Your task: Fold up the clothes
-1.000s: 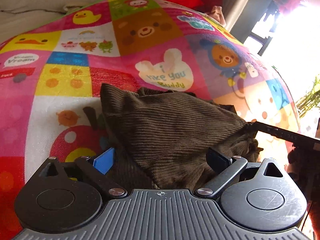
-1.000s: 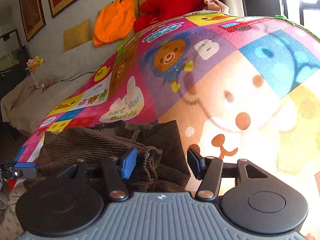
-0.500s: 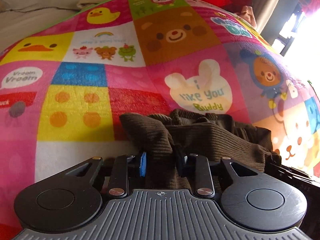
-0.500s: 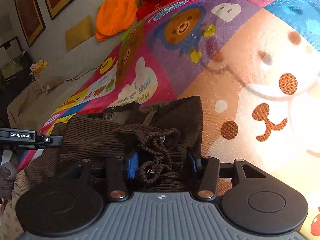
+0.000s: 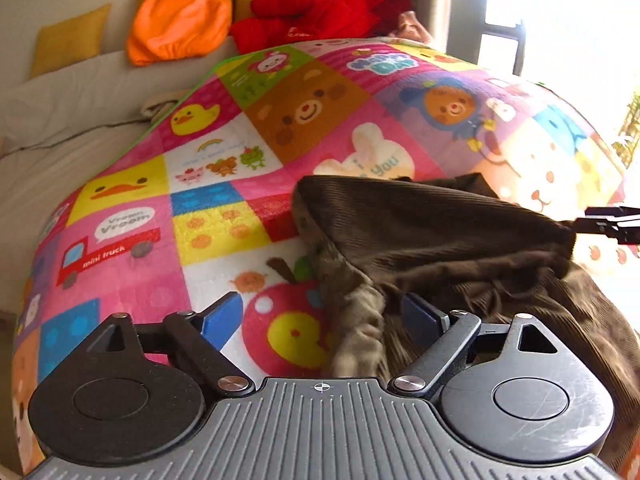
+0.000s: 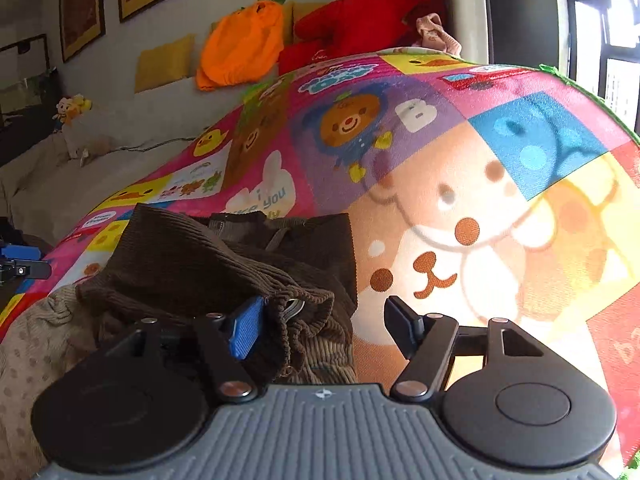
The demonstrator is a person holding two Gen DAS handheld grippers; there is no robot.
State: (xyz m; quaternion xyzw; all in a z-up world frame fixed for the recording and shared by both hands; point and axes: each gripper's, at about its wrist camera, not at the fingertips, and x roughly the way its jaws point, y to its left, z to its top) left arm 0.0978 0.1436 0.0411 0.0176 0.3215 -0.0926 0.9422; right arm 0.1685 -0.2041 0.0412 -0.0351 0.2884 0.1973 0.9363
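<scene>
Brown corduroy pants [image 5: 432, 224] lie bunched on the picture mat [image 5: 224, 152], and with the left claw [image 5: 320, 316] and right claw [image 6: 320, 320] just spread wide, the loose fold may flop back

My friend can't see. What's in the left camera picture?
Open tongs hang over brown corduroy clothes lying rumpled on a bright cartoon play mat. Behind the mat are an orange pumpkin cushion and a red plush toy.

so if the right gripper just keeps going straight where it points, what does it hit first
Most likely the bunched edge of the brown corduroy garment, which already lies between the open right gripper fingers on the blue-pad side. Past it is the play mat; depth is unclear.
</scene>
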